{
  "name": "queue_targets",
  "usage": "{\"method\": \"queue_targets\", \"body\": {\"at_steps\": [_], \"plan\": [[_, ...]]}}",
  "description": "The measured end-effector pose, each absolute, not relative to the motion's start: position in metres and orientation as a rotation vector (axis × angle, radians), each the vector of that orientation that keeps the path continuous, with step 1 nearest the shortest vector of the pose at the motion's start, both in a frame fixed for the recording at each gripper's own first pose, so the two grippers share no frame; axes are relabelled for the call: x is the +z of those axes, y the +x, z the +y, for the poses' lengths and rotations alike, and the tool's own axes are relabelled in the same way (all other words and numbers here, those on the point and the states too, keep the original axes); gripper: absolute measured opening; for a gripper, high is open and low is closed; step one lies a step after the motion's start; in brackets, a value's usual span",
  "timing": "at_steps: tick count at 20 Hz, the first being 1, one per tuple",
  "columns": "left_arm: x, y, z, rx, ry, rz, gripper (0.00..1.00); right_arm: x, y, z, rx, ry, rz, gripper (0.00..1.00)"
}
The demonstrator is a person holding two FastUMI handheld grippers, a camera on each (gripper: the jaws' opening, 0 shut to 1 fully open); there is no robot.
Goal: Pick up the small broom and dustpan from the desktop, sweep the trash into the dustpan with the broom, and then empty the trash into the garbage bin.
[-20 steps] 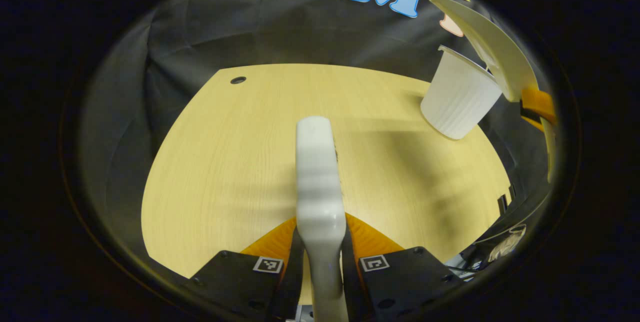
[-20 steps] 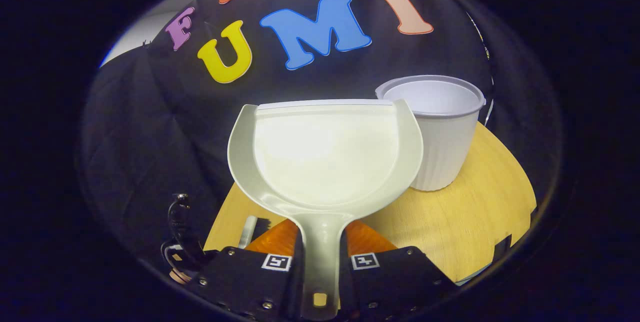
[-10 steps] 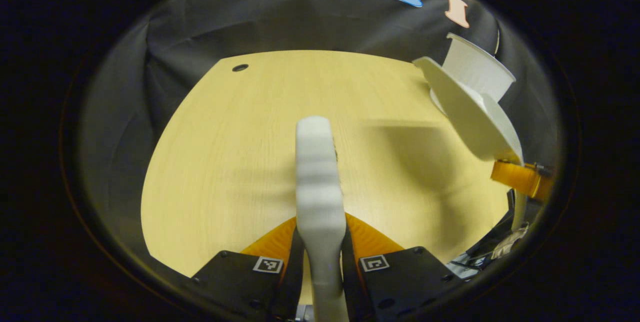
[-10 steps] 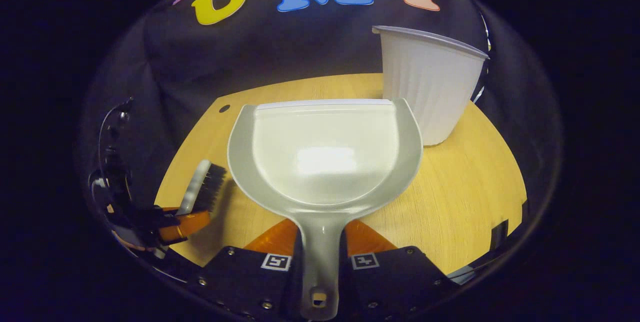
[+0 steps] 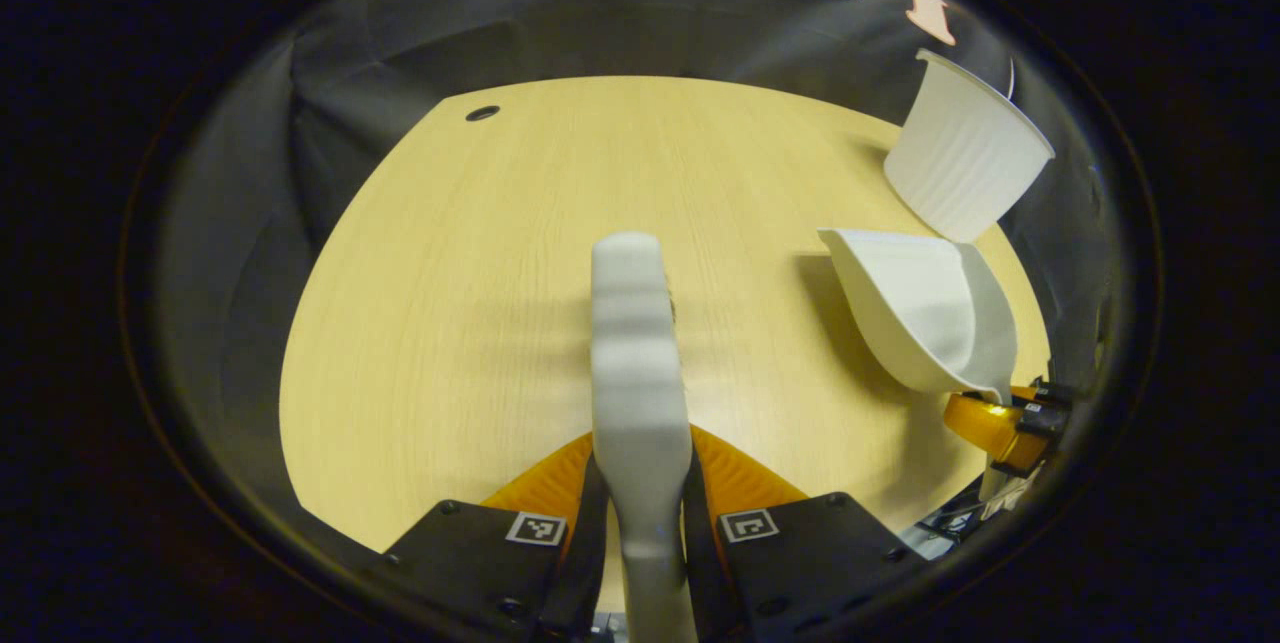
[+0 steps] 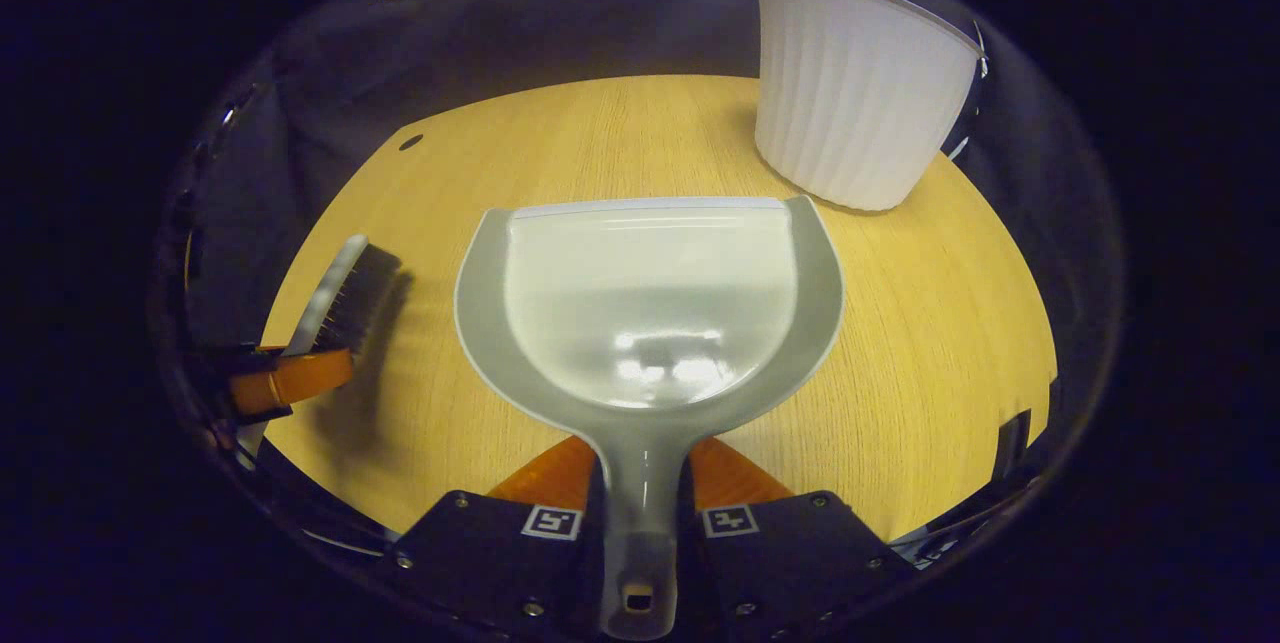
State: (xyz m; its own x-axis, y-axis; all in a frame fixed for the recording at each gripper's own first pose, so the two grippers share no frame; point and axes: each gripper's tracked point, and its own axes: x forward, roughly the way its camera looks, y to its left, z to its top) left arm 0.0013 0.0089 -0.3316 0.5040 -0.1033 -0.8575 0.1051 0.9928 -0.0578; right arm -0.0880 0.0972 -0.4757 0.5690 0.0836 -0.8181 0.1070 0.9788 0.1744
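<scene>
Pale wood-grain desktop [image 6: 930, 343]: right gripper [image 6: 640, 513] clamps the smooth plastic dustpan [image 6: 650, 303] handle; left gripper [image 5: 640, 513] grips the broom [image 5: 635, 353]; ribbed white bin [image 6: 850, 93] stands far right.

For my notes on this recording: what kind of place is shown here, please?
Probably a staged recording booth, not a real home: a bare wooden desktop backed by draped black cloth, carrying just a white ribbed bin, with a dustpan and broom held in grippers.
</scene>
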Motion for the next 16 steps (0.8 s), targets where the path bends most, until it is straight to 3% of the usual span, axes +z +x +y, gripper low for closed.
{"method": "queue_targets", "body": {"at_steps": [6, 9, 10, 14, 16], "plan": [[-0.332, 0.02, -0.009, -0.125, 0.028, 1.072, 0.44, -0.474, -0.091, 0.103, -0.009, 0.236, 1.004, 0.3], [-0.324, 0.025, -0.009, -0.126, 0.032, 1.083, 0.41, -0.474, -0.094, 0.104, -0.004, 0.245, 1.023, 0.31], [-0.318, 0.022, -0.006, -0.127, 0.035, 1.088, 0.45, -0.473, -0.095, 0.104, -0.004, 0.238, 1.026, 0.31], [-0.326, 0.017, -0.011, -0.125, 0.042, 1.104, 0.41, -0.471, -0.096, 0.104, 0.01, 0.239, 1.03, 0.34], [-0.326, 0.016, -0.015, -0.115, 0.032, 1.106, 0.48, -0.468, -0.095, 0.106, 0.018, 0.246, 1.028, 0.35]]}}
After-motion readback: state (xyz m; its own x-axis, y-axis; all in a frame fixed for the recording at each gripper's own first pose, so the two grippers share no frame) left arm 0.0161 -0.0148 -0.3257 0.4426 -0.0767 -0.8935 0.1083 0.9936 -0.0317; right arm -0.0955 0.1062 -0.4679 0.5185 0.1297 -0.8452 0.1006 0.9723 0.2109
